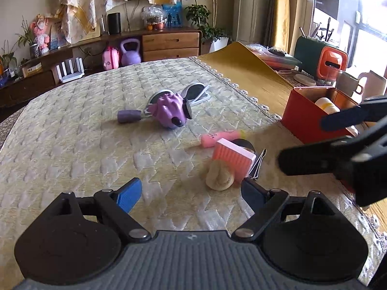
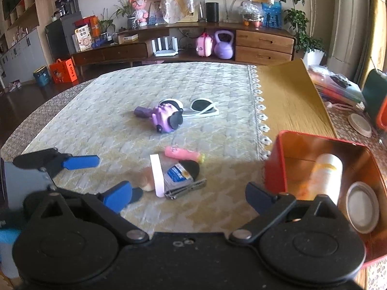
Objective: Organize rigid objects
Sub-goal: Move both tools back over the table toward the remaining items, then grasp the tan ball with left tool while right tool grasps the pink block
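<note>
Right wrist view shows me the red tin box [image 2: 273, 166] at the right edge of the quilted table cover [image 2: 96, 111], and it already holds a white bottle [image 2: 326, 176] and a round lid [image 2: 362, 207]. So I judge the sorting begun but far from done.

Left out on the cover: white sunglasses [image 2: 203, 107] touching a purple toy [image 2: 164, 118], well apart from the box. Nearer, a pink tube [image 2: 182, 154], and a small cluster just beside it: a pink-and-white block [image 1: 233, 159], a beige shell-like piece [image 1: 219, 177], a blue-labelled packet [image 2: 179, 172] and nail clippers [image 2: 186, 188], all touching or overlapping.

My right gripper [image 2: 188, 197] stands wide apart with nothing between its pads, hanging between the cluster and the box. My left gripper [image 1: 191, 193] is likewise spread wide and empty, just short of the beige piece. I reckon six or so items remain to go in.
</note>
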`<action>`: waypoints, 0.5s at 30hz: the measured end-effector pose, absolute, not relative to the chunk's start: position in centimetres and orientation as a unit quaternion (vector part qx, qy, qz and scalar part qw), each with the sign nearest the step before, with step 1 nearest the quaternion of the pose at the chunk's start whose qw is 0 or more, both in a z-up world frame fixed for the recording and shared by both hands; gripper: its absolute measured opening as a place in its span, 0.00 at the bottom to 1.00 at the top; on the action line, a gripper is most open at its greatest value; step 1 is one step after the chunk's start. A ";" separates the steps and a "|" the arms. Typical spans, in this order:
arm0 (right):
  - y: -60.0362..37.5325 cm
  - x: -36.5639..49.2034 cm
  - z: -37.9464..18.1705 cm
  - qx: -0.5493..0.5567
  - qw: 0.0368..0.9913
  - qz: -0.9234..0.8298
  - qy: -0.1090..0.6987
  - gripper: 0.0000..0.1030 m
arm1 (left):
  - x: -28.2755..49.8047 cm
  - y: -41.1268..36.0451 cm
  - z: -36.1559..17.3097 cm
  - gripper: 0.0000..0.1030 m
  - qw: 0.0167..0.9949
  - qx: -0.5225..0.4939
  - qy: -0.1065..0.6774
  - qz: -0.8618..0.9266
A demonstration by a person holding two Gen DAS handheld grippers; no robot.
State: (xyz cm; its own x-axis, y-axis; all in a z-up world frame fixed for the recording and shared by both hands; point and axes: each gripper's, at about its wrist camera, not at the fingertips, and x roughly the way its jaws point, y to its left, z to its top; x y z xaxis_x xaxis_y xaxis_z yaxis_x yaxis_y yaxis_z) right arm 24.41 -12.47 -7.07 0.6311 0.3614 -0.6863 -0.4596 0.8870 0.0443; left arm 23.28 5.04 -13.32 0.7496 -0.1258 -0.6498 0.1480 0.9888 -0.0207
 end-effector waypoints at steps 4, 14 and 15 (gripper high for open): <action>-11.4 25.2 -7.7 -0.074 0.893 0.241 0.372 0.85 | 23.5 4.9 -13.8 0.87 0.938 0.010 0.338 -0.072; -9.5 26.9 -9.0 -0.082 0.881 0.258 0.388 0.66 | 24.3 4.9 -14.4 0.65 0.936 -0.011 0.340 -0.093; -9.3 27.1 -9.1 -0.082 0.880 0.259 0.390 0.61 | 24.4 5.0 -14.5 0.62 0.935 -0.012 0.341 -0.095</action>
State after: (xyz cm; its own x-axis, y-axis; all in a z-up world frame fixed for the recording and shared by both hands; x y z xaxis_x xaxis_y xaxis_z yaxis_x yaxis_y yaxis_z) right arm 27.05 -9.34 -9.13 0.5609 0.3923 -0.7291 -0.5201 0.8521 0.0583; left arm 24.35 4.96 -14.46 0.7490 -0.1863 -0.6358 0.1701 0.9816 -0.0872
